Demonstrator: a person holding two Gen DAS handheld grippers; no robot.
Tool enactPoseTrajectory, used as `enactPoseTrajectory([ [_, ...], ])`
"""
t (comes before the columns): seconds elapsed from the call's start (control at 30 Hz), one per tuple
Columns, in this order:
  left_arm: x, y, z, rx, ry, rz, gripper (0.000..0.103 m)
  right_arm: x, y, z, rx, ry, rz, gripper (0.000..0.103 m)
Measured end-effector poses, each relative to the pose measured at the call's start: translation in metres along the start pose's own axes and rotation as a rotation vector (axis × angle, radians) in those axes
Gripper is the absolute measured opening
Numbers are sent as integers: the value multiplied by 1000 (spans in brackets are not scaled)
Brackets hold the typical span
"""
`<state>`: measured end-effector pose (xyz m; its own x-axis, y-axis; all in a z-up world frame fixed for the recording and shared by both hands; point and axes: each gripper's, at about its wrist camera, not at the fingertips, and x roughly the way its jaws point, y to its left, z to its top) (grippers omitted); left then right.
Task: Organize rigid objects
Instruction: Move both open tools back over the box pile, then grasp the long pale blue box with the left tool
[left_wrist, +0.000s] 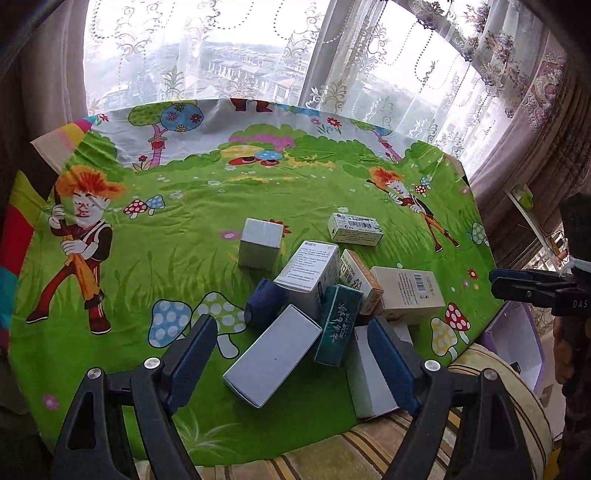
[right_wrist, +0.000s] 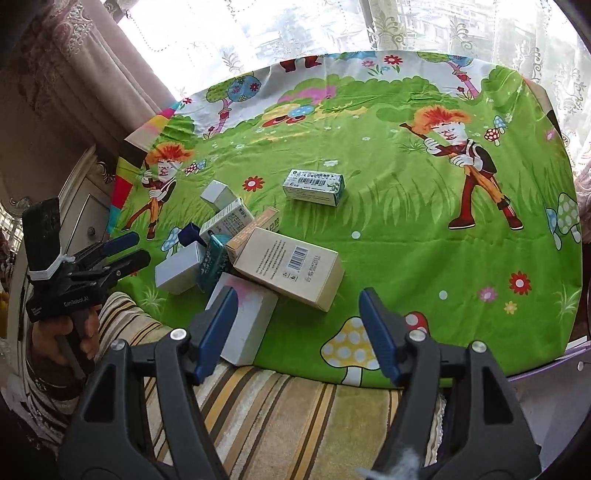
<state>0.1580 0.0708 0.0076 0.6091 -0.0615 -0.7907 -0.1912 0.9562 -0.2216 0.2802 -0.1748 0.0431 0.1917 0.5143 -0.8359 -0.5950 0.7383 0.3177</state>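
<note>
a heap of small cartons lies on the cartoon-printed green cloth, and both grippers hang over its near edge with nothing between their pads.

seen from the left wrist, the left gripper stands with its jaws spread wide. in the gap between them lies a plain grey-white box, flat and slanted, not touched by either pad. just beyond it a teal box leans on edge, and a dark blue box sits just ahead of the left pad. behind the right pad a white box lies partly hidden, reaching to the cloth's near edge. farther ahead of the jaws a tall white box with printed text rests tilted on the heap, beside an orange-and-white box and a cream box with a barcode. a white cube-like box stands apart beyond the heap, and a small green-and-white box lies alone, farthest out.

from the right wrist, the right gripper also holds its jaws apart and empty. the white box lies just ahead of its left pad, close to it; whether they touch cannot be told. the cream box lies ahead of the gap, overlapping the white box. the green-and-white box lies well ahead.

a striped cushion lies under both grippers, and a lace curtain hangs behind the cloth.
</note>
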Motion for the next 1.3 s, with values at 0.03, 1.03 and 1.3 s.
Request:
enactPoseTrajectory([
  [0.03,4,1,-3,7,10,16,84,6,1,4,8,10,1,72],
  [1.03,48,5,-17,82,182,75,84,116,75,40,-809,168,155,94],
  [1.3,54,4,-17,111,215,66,84,142,68,59,-853,254,226,96],
])
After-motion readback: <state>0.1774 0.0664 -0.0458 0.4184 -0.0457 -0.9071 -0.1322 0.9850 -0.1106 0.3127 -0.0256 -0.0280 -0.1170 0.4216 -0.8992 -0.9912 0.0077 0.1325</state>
